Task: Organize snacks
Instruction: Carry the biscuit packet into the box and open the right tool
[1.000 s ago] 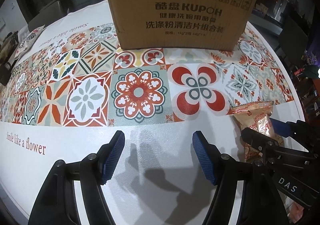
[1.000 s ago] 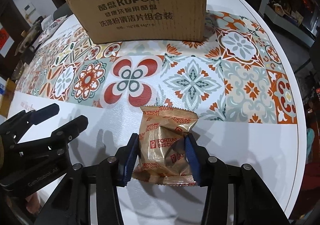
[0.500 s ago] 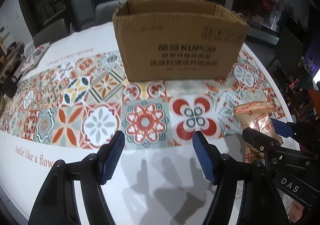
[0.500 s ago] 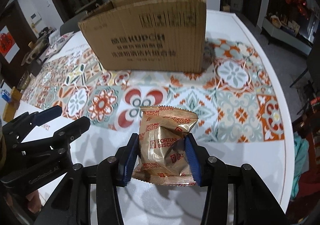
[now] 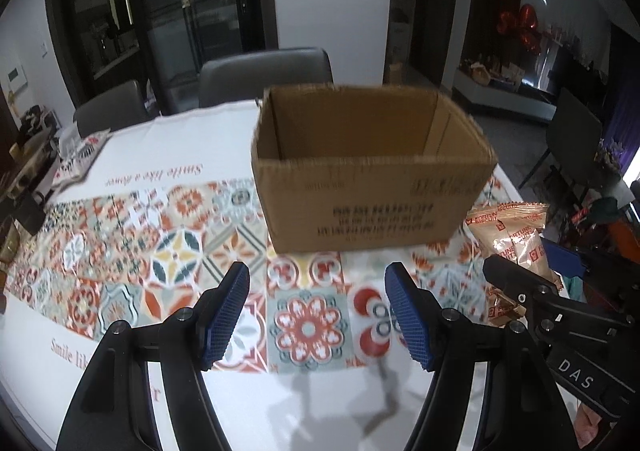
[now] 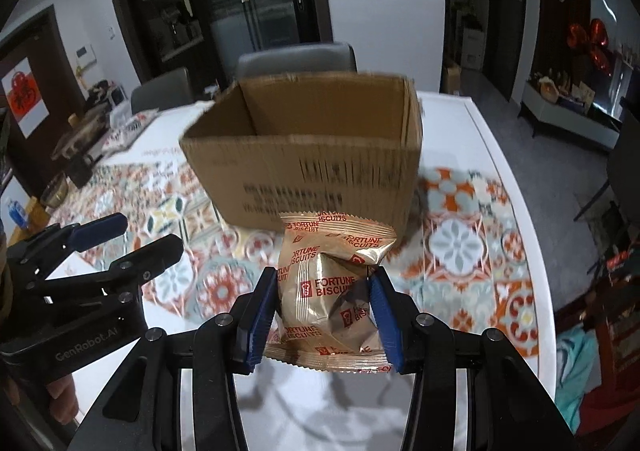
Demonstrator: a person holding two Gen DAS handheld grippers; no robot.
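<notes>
The right tongs (image 6: 323, 315) are gripping a crinkled gold Fortune Biscuits packet (image 6: 328, 287), red-lettered, above the bench (image 6: 452, 123). The open cardboard box (image 6: 316, 159) is sitting at twelve o'clock. The left tongs (image 5: 318, 315) are hanging spread apart, holding nothing.

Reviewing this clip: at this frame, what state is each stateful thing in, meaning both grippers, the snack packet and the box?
Left gripper: jaws open, holding nothing.
Right gripper: jaws shut on the biscuit packet.
Biscuit packet: sealed, crumpled, held above the table.
Cardboard box: top open, standing upright on the tablecloth.
</notes>
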